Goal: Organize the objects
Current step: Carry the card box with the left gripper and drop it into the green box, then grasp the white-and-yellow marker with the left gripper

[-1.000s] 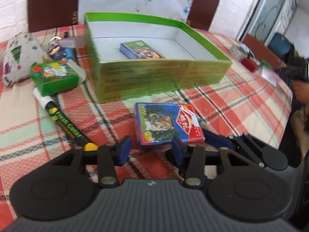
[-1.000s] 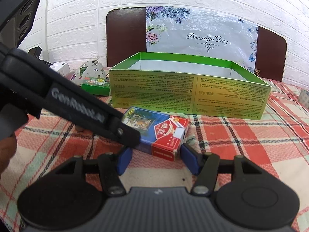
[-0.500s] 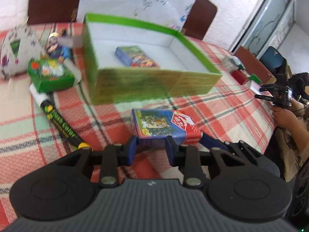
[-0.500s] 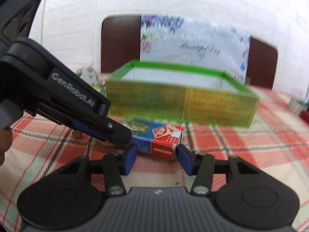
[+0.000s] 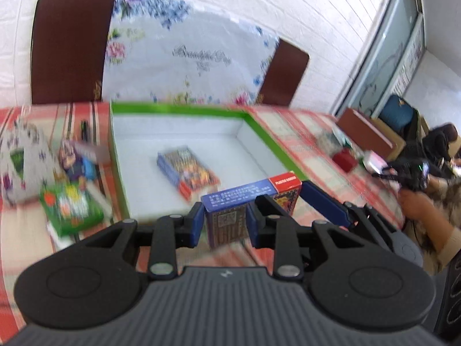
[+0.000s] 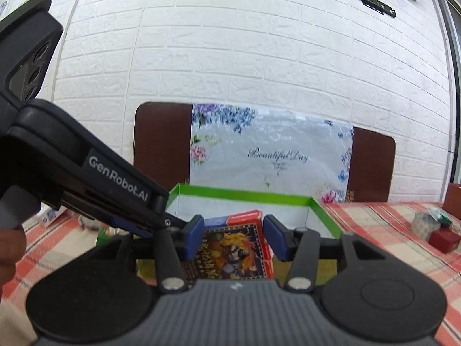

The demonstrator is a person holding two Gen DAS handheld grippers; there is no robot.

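A surface [image 5: 302,132] covered in a red, white and green checked cloth fills the lower part of both views, with a white brick wall behind it and two dark brown chair backs draped with a floral plastic sheet.

In the middle of the surface stands a large shallow cardboard tray [image 5: 184,109] with a bright green rim and a white inside. One deck-sized box of playing cards [image 5: 185,170] lies flat on its floor.

To the left of the tray, blurred in the left wrist view, sit a grey patterned pouch [image 5: 20,158], a small green box [image 5: 70,207] and a few smaller items too smeared to name.

A second box of playing cards [image 5: 227,222], blue with a red end, is held in the air at the tray's near wall, its far end reaching over the rim. Both grippers grip it. The left gripper [image 5: 226,221] is clamped on its two long side faces. The right gripper [image 6: 233,236] squeezes the same box from the other end, its blue pads against the box sides.

The box looks light, stiff and glossy. The printed cardboard is probably a little slippery, and the flat sides may dent under hard pressure. Holding it across the narrow width, near the middle of its length, seems the surest grip, and one gripper would likely be enough to carry it.
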